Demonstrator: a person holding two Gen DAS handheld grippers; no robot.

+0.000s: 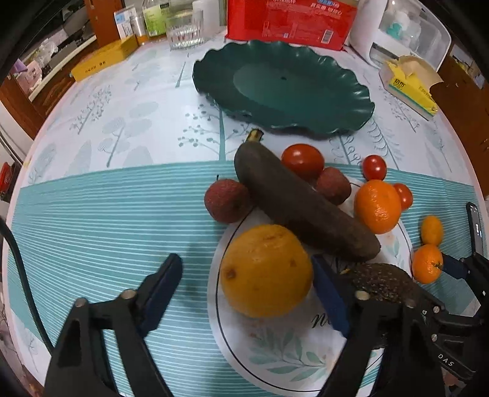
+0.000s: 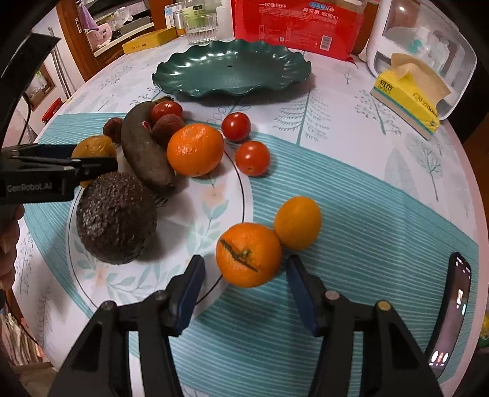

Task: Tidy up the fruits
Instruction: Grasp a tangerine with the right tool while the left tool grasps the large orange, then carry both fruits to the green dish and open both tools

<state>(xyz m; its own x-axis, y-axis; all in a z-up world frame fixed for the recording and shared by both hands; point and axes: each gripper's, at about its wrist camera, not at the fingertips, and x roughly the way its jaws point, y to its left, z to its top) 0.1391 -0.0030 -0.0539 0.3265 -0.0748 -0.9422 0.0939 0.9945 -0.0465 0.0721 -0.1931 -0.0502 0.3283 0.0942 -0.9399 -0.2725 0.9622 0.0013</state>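
Observation:
A pile of fruit lies on the tablecloth before an empty dark green wavy plate. My left gripper is open around a large yellow-orange fruit; its right finger stands between that fruit and a dark avocado. My right gripper is open around a small tangerine with a stem, apart from it on both sides. A kumquat touches the tangerine. A dark brown banana, lychees, tomatoes and a larger tangerine lie behind.
A red package, a glass, a yellow box, a tissue box and a white appliance stand at the back. A phone lies at the right table edge.

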